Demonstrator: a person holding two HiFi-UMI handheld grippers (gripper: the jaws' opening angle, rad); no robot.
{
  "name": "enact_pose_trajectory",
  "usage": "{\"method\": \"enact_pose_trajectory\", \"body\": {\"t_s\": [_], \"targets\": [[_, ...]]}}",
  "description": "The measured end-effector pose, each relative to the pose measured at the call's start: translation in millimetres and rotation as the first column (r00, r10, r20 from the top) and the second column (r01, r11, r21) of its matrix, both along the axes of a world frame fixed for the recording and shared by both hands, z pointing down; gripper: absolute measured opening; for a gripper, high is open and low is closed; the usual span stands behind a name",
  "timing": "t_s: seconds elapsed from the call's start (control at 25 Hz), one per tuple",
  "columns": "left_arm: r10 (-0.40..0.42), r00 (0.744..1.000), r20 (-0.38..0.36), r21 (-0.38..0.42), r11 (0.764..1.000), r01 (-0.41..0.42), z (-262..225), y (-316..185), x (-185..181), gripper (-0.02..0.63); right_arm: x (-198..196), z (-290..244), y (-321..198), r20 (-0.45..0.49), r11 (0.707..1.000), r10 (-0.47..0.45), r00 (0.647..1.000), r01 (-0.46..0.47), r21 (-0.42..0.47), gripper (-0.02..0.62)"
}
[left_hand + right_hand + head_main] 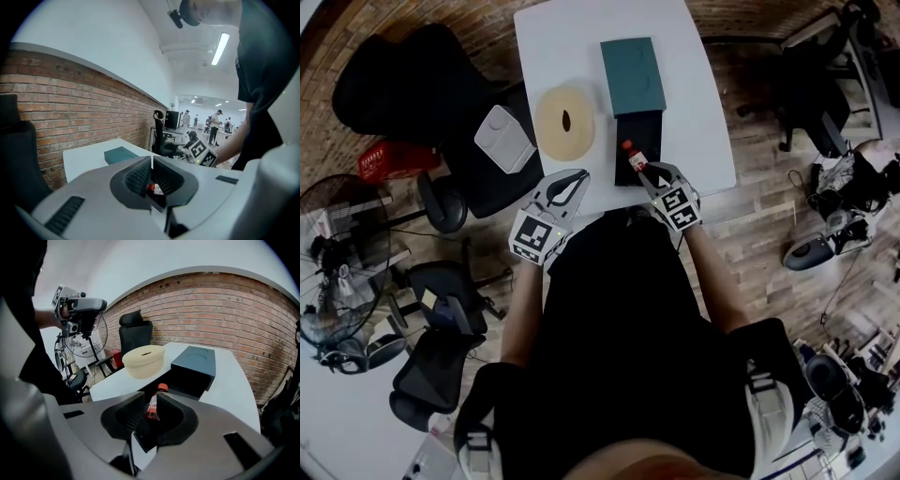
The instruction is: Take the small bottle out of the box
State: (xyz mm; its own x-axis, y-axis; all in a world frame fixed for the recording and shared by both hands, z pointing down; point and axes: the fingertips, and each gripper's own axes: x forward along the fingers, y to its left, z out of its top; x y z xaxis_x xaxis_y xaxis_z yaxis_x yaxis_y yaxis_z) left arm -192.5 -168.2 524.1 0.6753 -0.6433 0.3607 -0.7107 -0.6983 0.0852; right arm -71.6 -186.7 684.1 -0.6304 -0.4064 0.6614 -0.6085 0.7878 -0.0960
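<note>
White table (pixel 562 37) | small bottle (pixel 153 405) between right gripper (pixel 149 395) fingers, slightly apart | left gripper (pixel 152 160) fingers together

Seen from above, a person reaches forward with the left forearm (pixel 520 314) and right forearm (pixel 715 286) bare, a grey plastic two-jaw tool in each hand. The left gripper (pixel 579 175) angles inward and tips gently down, its black-padded jaws brought together at the tips with nothing between them. The right gripper (pixel 643 172), pitched more steeply down, has its jaws a little apart, a small red-capped bottle (pixel 153 406) showing in the gap; no squeeze on it is evident. Each tool carries a black-and-white marker cube (pixel 534 236).
</note>
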Motion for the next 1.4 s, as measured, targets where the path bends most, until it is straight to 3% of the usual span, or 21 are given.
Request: {"method": "enact_pose_trajectory", "body": {"t_s": [0.72, 1.4], "targets": [[0.045, 0.999, 0.006, -0.02, 0.999, -0.045, 9.0, -15.4, -2.3, 0.031, -6.6, 37.2, -14.5, -0.045, 0.994, 0.076, 0.996, -0.079, -0.079, 0.167], [0.088, 0.996, -0.005, -0.033, 0.996, -0.088, 15.2, -20.7, 10.1, 0.031, -3.8, 64.6, -21.0, -0.149, 0.982, 0.098, 0.984, -0.12, -0.148, 0.195]]}}
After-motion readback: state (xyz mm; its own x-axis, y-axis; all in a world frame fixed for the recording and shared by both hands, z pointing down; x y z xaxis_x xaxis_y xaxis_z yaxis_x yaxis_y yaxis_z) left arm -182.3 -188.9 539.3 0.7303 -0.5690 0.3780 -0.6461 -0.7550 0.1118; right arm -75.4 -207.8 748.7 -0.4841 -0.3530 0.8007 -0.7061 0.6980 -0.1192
